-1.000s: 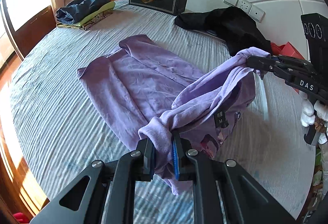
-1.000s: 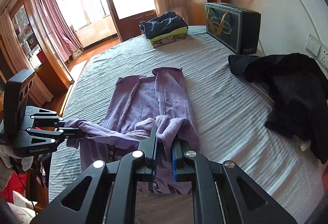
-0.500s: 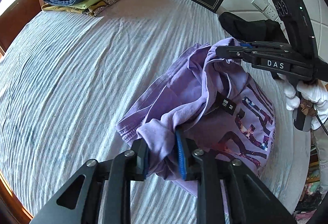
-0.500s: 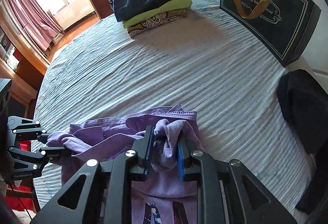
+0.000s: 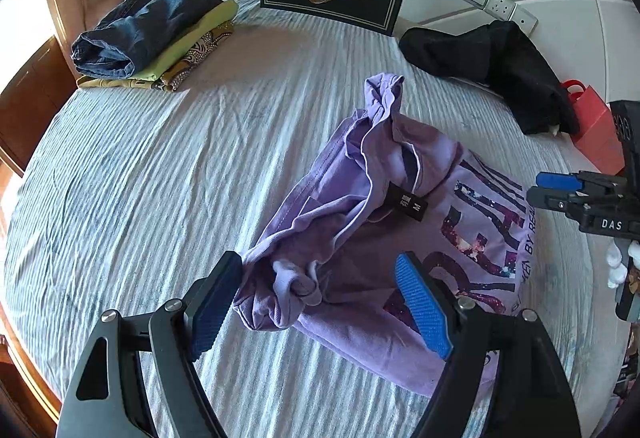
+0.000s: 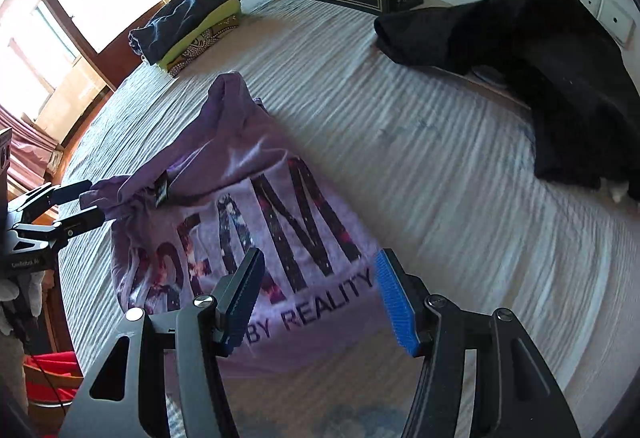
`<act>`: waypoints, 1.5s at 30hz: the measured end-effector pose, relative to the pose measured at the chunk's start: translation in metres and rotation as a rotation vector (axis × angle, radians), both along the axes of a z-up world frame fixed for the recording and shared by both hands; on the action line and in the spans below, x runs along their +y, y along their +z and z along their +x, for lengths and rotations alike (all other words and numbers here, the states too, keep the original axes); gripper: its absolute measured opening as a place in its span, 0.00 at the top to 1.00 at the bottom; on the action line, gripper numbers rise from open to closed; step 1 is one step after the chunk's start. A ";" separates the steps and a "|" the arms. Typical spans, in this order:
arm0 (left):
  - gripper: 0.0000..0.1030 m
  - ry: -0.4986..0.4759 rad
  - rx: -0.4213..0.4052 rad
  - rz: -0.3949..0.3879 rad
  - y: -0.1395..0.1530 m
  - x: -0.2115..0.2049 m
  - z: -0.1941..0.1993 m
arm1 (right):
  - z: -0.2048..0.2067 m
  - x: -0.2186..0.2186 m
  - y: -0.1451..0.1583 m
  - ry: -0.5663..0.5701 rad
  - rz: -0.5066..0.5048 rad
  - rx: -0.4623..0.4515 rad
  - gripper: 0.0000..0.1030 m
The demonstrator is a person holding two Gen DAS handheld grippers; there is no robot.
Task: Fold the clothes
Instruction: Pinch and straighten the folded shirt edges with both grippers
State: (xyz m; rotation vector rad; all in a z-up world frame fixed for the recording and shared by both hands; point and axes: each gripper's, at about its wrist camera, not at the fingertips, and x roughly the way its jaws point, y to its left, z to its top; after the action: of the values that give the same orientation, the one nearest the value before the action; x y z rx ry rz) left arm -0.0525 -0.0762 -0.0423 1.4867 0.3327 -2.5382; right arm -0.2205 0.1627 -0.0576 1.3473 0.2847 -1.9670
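Left wrist view
- Left gripper (image 5: 318,300): standing wide open, holding nothing, its jaws straddling a bunched purple corner.
- Purple T-shirt (image 5: 400,222): lying on the bed (image 5: 160,177) directly ahead of the gripper, folded over on itself, black size label and printed front facing up, one sleeve end trailing away ahead.
- Right gripper (image 5: 538,187): hanging off to the right, just past the shirt's edge, fingers parted a little and holding no cloth.
- Folded stack (image 5: 152,33): sitting far ahead to the left, looking finished.
- Black garment (image 5: 500,65): lying far ahead to the right, unfolded.

Right wrist view
- Right gripper (image 6: 316,298): gaping open above the shirt's printed hem, empty.
- Purple T-shirt (image 6: 256,205): spreading just ahead and left, lumpy at the neck beside the left gripper (image 6: 90,203).

Progress
- Judgement: one fold is looking laid and released; the bundle is needing tidying and probably another fold, and the black garment is waiting.
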 end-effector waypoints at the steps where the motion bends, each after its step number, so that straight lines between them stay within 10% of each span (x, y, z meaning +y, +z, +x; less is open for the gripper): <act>1: 0.22 -0.010 0.000 0.000 -0.001 0.001 -0.003 | 0.006 0.013 -0.001 -0.037 -0.009 -0.005 0.44; 11: 0.25 -0.237 -0.052 -0.054 -0.031 -0.008 -0.040 | 0.063 0.046 -0.020 -0.361 -0.170 -0.194 0.61; 14: 0.60 -0.319 -0.067 -0.032 -0.039 -0.017 -0.048 | 0.085 0.017 -0.032 -0.426 -0.155 -0.225 0.59; 15: 0.84 -0.327 -0.079 -0.032 -0.042 -0.021 -0.051 | 0.090 0.005 -0.039 -0.439 -0.134 -0.235 0.71; 16: 0.88 -0.336 -0.091 -0.032 -0.045 -0.025 -0.055 | 0.094 0.000 -0.041 -0.468 -0.107 -0.221 0.88; 17: 0.88 -0.345 -0.102 -0.032 -0.047 -0.029 -0.058 | 0.098 -0.004 -0.042 -0.498 -0.079 -0.205 0.99; 23: 0.73 -0.358 -0.107 -0.064 -0.051 -0.040 -0.068 | 0.118 -0.003 -0.037 -0.654 -0.030 -0.169 0.93; 25: 0.45 -0.344 -0.087 -0.036 -0.046 -0.046 -0.066 | 0.131 -0.001 -0.026 -0.663 -0.051 -0.145 0.88; 28: 0.32 -0.371 -0.050 0.011 -0.033 -0.048 -0.053 | 0.153 -0.007 -0.014 -0.634 -0.069 -0.144 0.83; 32: 0.29 -0.422 -0.026 -0.046 -0.031 -0.037 -0.037 | 0.189 -0.025 -0.012 -0.595 -0.103 -0.147 0.52; 45: 0.29 -0.404 -0.101 -0.037 -0.058 -0.035 -0.020 | 0.205 -0.045 -0.032 -0.575 -0.042 -0.094 0.54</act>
State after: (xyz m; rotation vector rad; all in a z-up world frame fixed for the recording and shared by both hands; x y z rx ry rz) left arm -0.0727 -0.1117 -0.1005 1.8163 -0.0368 -2.7280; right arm -0.0159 0.1179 -0.0898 1.6131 -0.2150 -2.3377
